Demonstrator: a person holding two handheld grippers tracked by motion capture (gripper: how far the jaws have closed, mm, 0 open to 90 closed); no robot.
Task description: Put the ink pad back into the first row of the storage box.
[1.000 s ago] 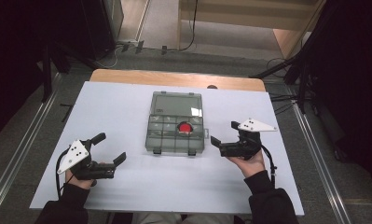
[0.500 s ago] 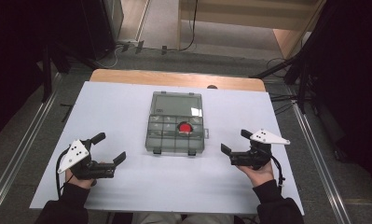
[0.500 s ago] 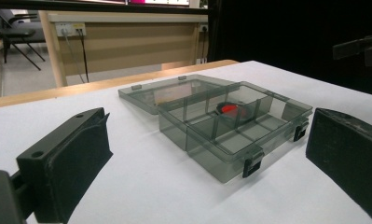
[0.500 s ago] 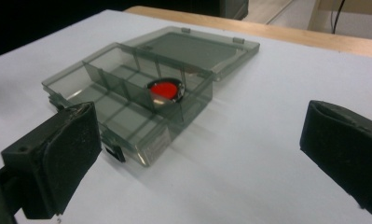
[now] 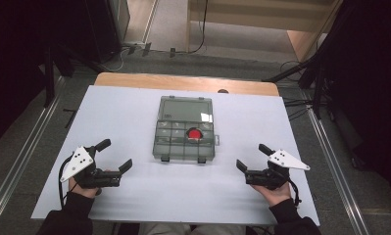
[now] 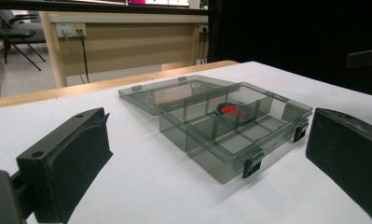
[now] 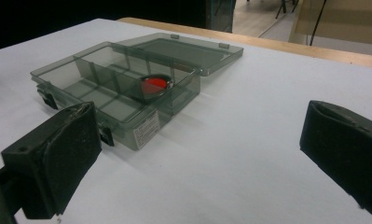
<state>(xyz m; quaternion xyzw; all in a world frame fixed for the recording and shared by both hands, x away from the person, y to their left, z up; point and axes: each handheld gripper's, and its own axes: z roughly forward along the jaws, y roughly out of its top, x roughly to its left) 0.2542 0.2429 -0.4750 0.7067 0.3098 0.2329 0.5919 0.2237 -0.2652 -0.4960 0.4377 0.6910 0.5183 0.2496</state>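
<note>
A smoky clear compartment box (image 5: 185, 138) lies in the middle of the white table (image 5: 134, 112), its lid (image 5: 185, 108) folded back flat. A round red item (image 5: 194, 133) sits in one of its middle compartments, the same red item (image 6: 230, 109) (image 7: 154, 83) showing in both gripper views. My left gripper (image 5: 114, 155) rests near the table's front left, open and holding nothing, aimed at the box (image 6: 232, 128). At the front right my right gripper (image 5: 252, 157) is open too, nothing between its fingers, with the box (image 7: 113, 88) ahead to its left.
The table's wooden far edge (image 5: 183, 82) shows behind the white sheet. Metal rails (image 5: 16, 161) run along the floor on both sides. Cables lie on the floor beyond the table (image 5: 134, 49). Two black latches (image 5: 182, 159) stick out from the box's near wall.
My right gripper has drawn back from beside the box toward the front right of the table. The left gripper has barely moved. The box and red item stay put.
</note>
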